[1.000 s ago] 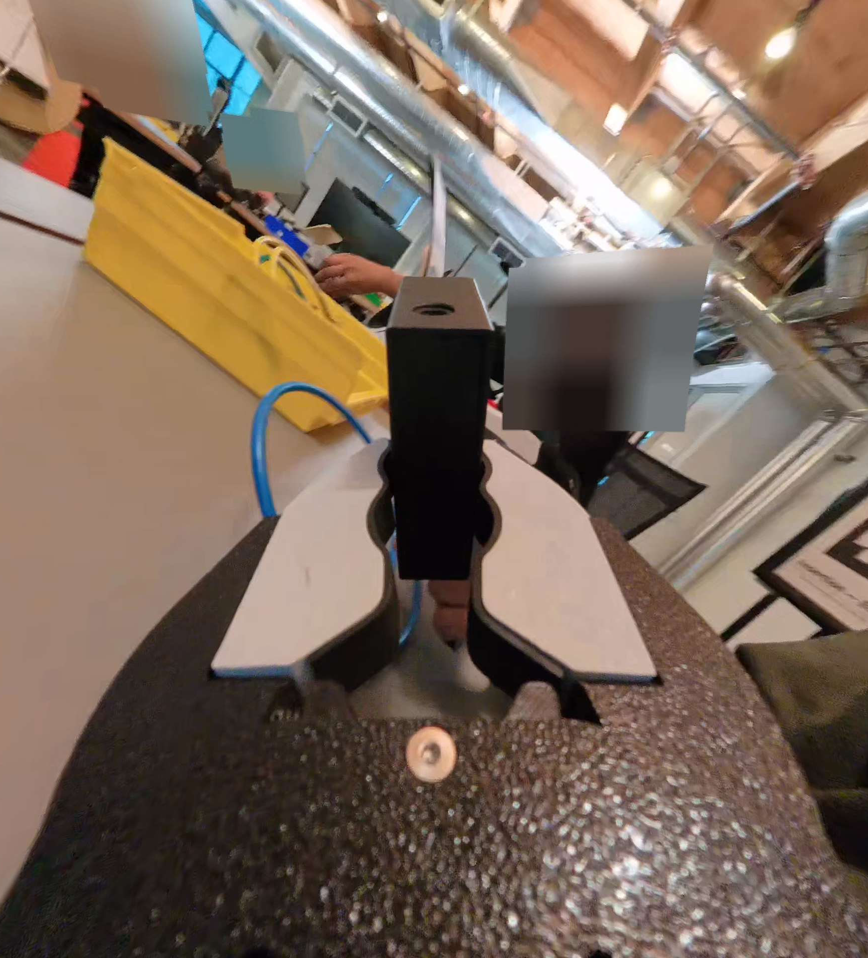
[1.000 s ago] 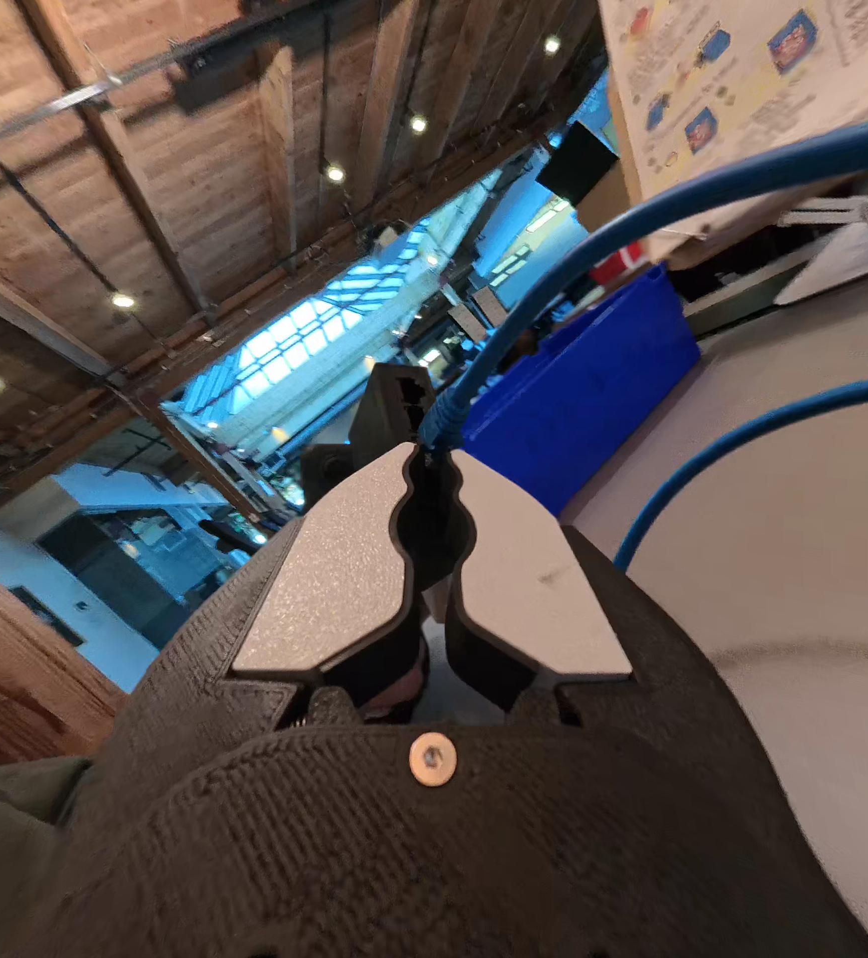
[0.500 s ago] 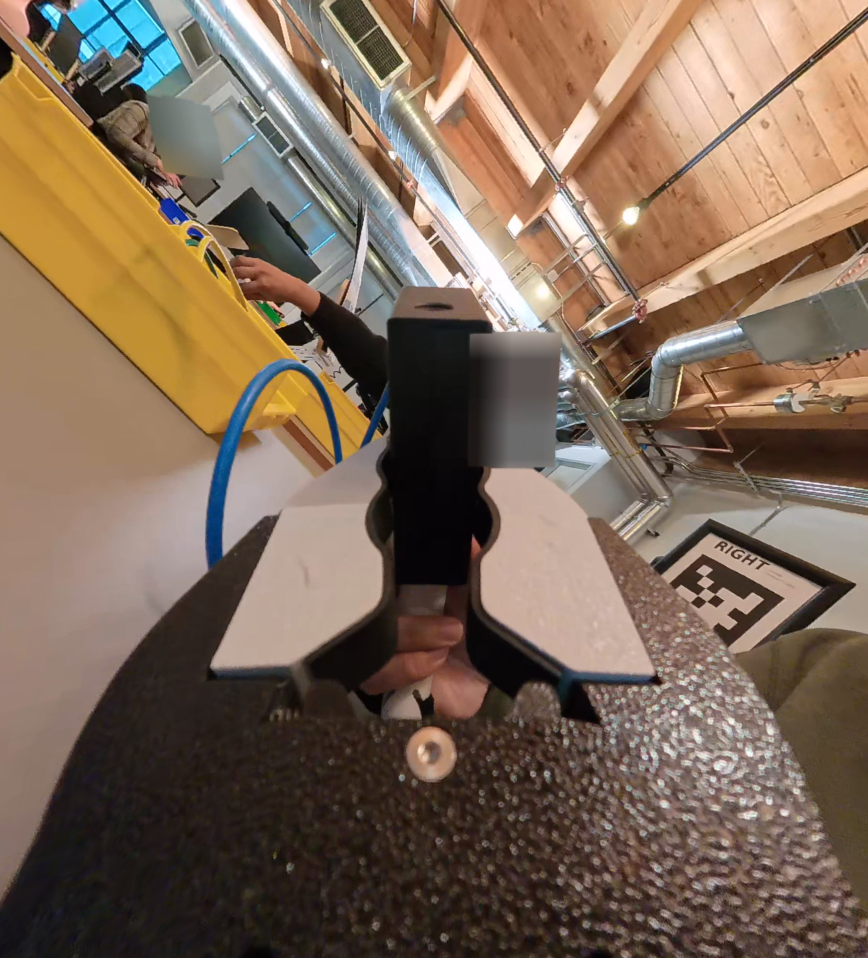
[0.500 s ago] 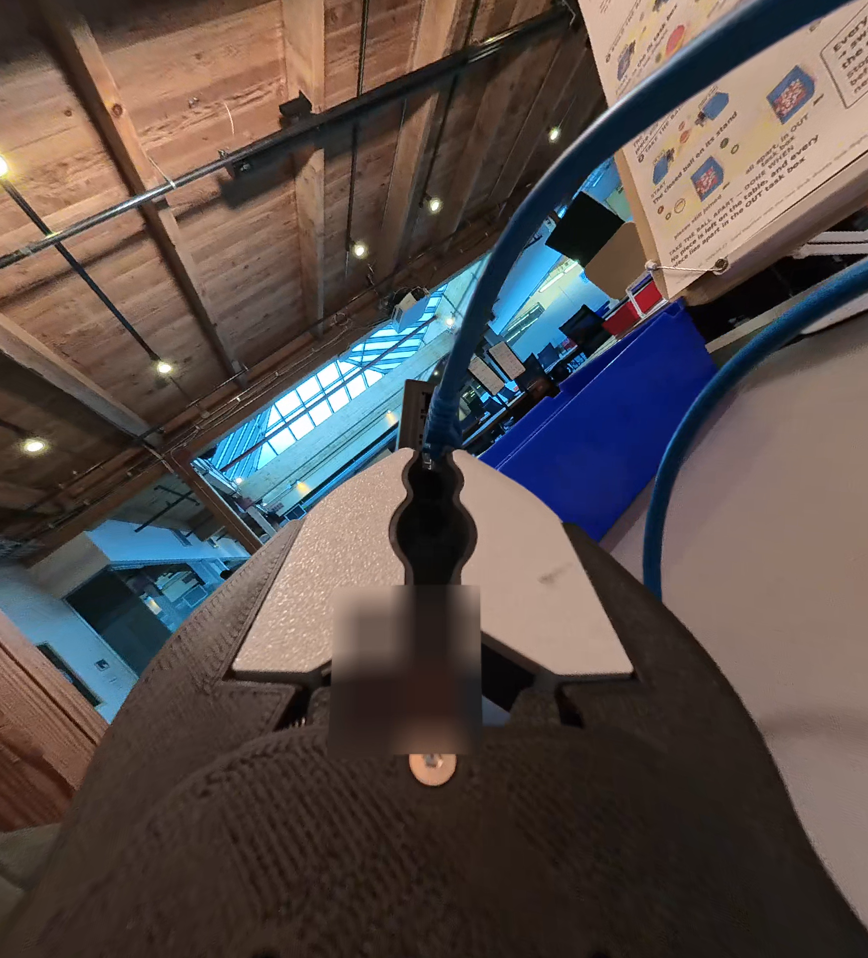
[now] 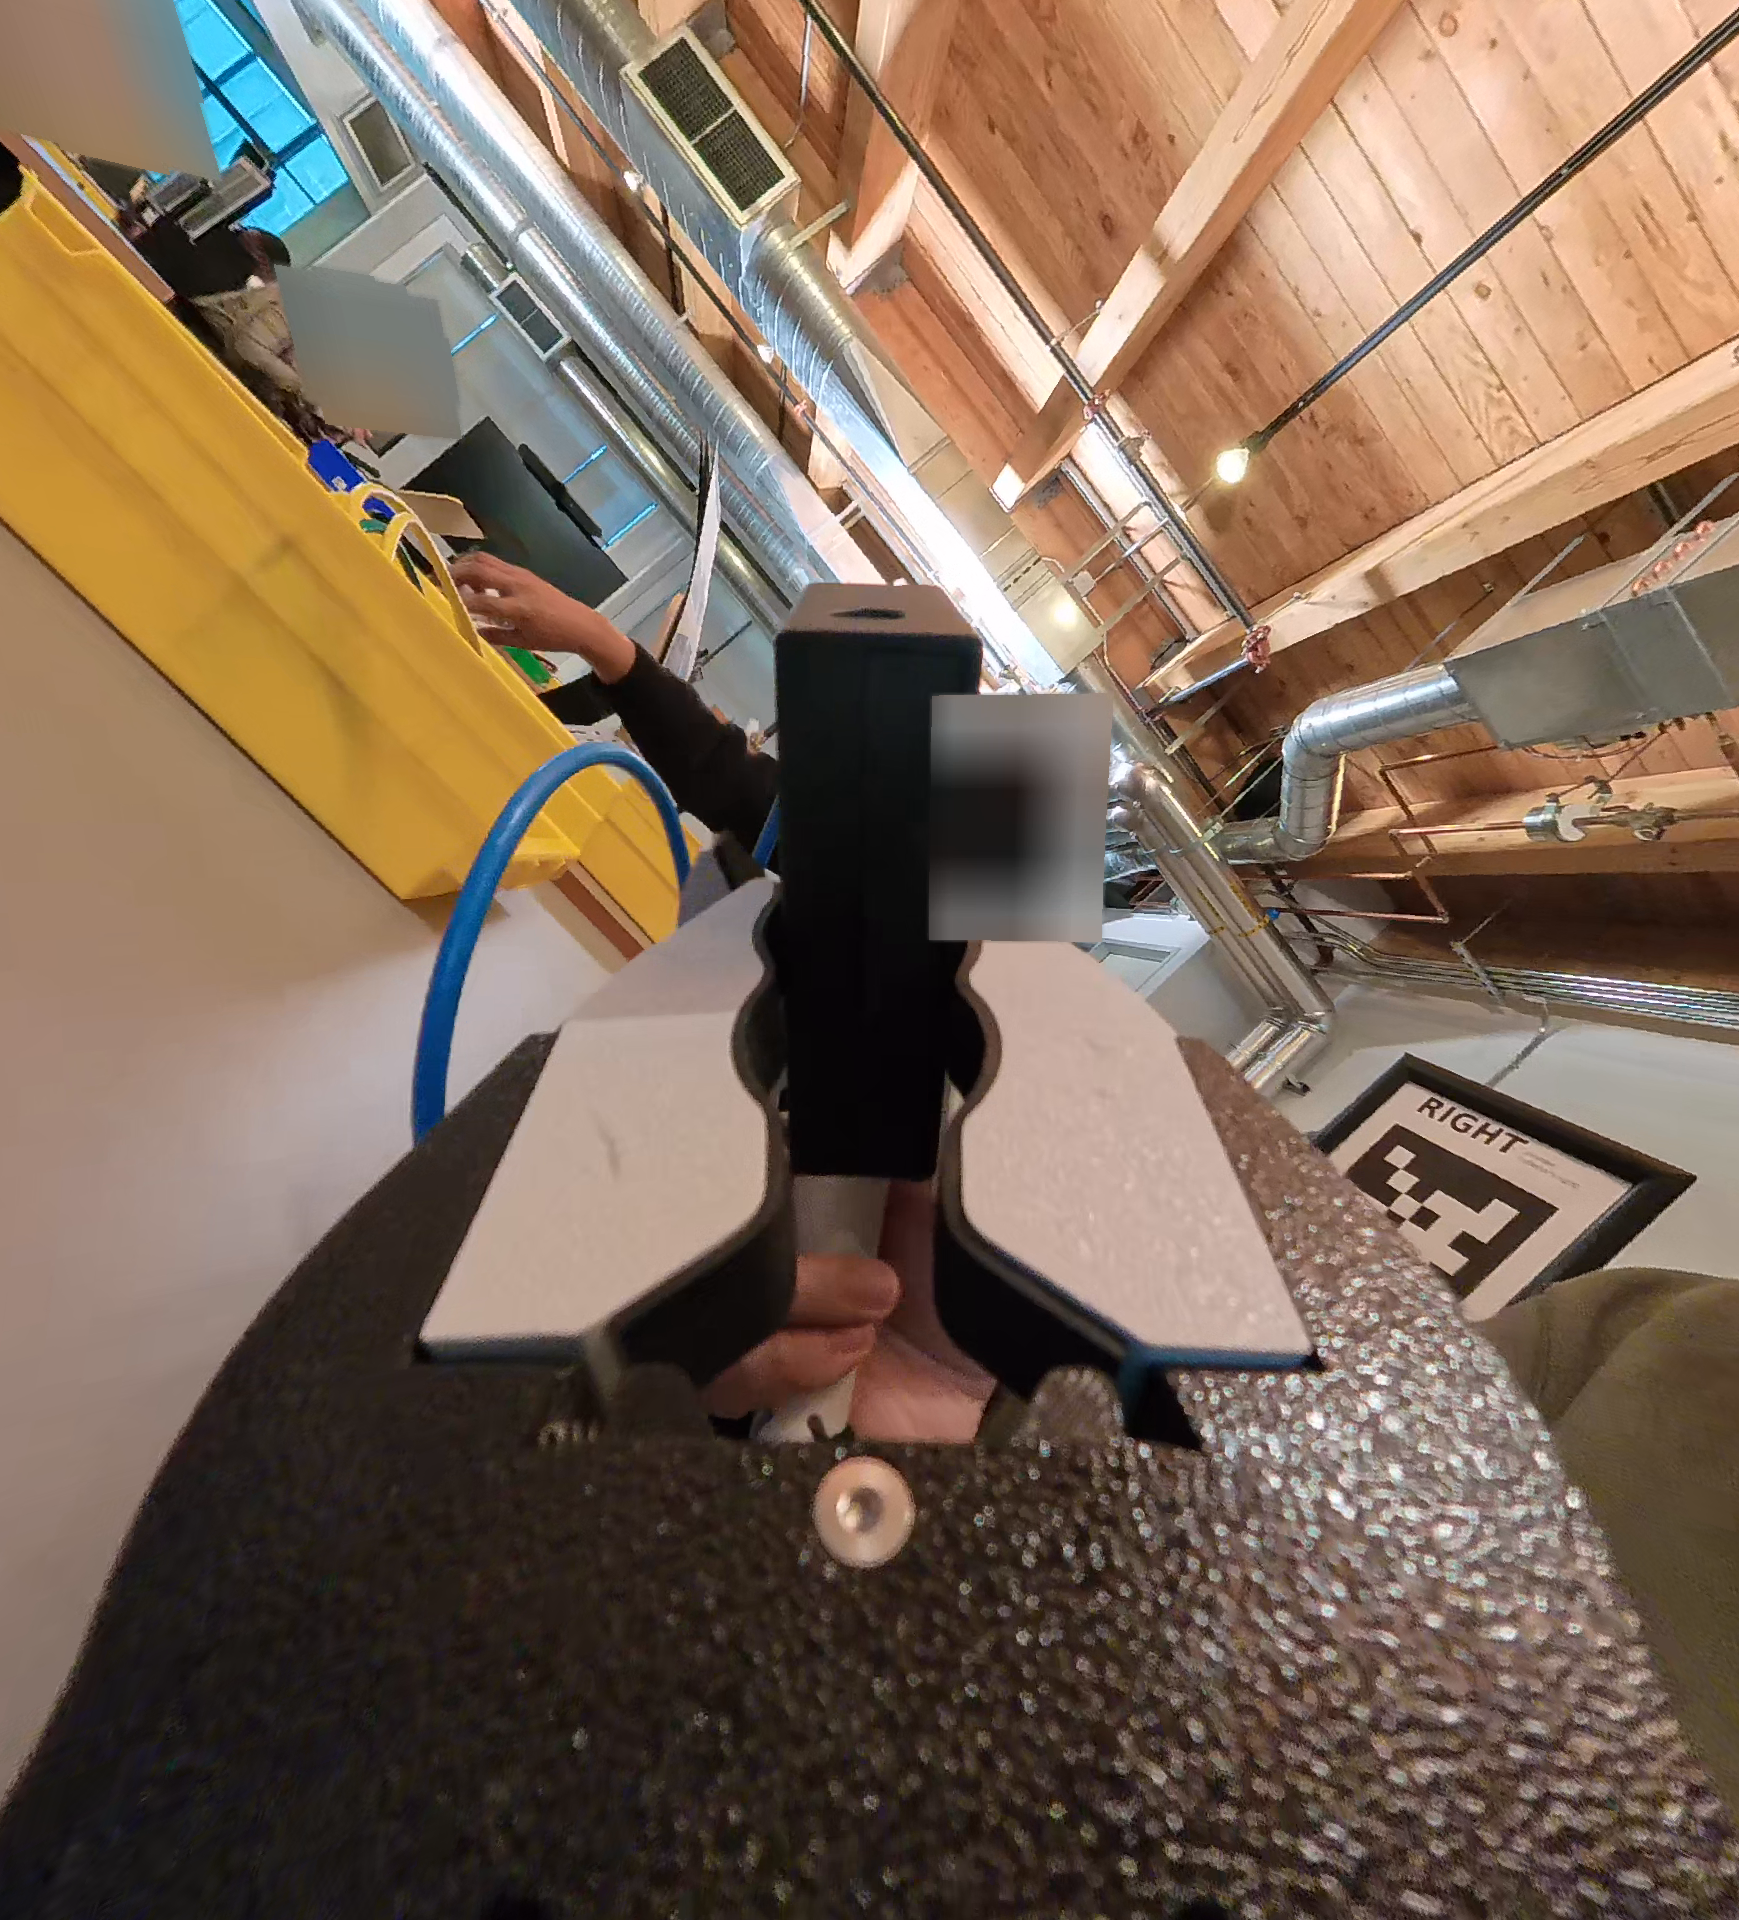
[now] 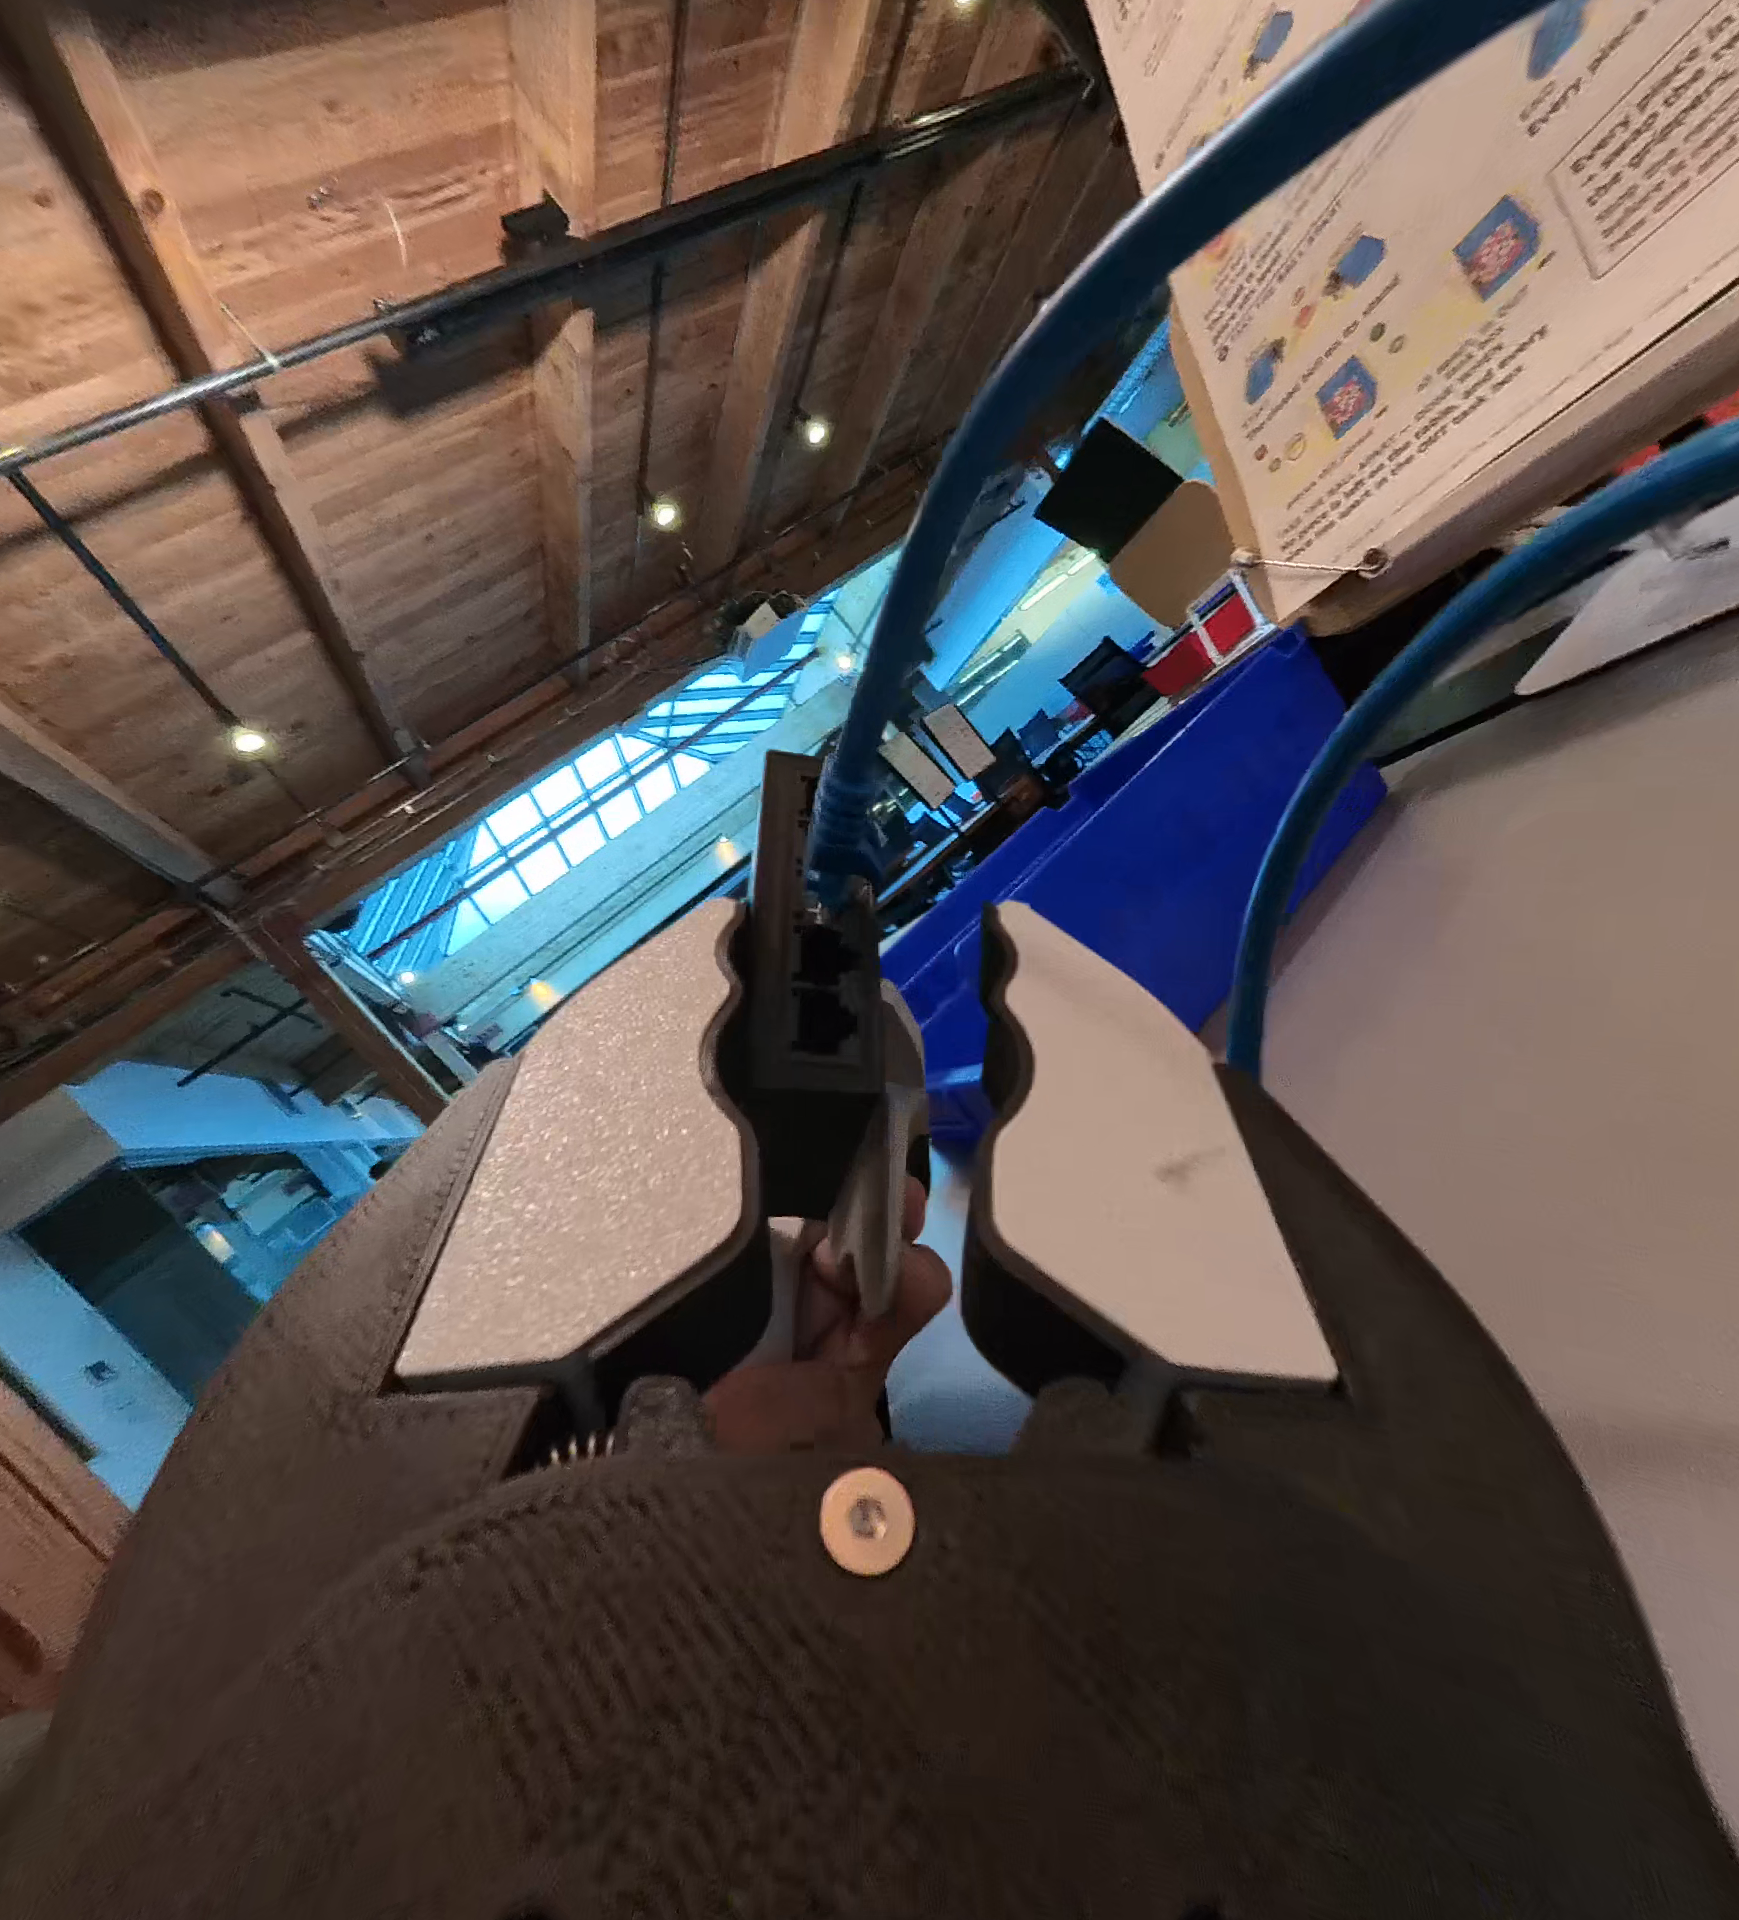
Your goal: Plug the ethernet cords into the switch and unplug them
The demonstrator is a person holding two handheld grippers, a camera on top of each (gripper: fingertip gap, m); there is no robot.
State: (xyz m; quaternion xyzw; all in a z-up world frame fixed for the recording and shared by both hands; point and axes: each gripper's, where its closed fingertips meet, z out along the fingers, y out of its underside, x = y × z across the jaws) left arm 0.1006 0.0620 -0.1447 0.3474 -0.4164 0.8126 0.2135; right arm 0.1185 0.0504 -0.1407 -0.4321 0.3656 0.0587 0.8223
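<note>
The left gripper (image 5: 865,997) is clamped on the switch (image 5: 870,831), a black box that stands upright between its two fingers and rises above them; the right gripper (image 6: 860,997) has its fingers apart, and between them the port face of the same switch (image 6: 811,987) shows, with two free ports low on it; one blue ethernet cord (image 6: 948,540) has its plug (image 6: 837,852) seated in a port higher up, and the cord rises from there in a long arc toward the upper right; a second blue cord (image 6: 1364,727) curves over the pale table (image 6: 1571,1039) further right, apart from the switch; beyond it stands a blue bin (image 6: 1135,831), and in the left wrist view a yellow bin (image 5: 169,540) sits on the table behind a blue loop of cord (image 5: 491,883). I judge that one cord is plugged in and the right gripper is free of it — so the step in hand is to go for the next cord. The next move calls for the right gripper to take the second cord close behind its plug, with the latch turned the correct way, while the left one keeps the switch steady — a free port must face the plug squarely.
</note>
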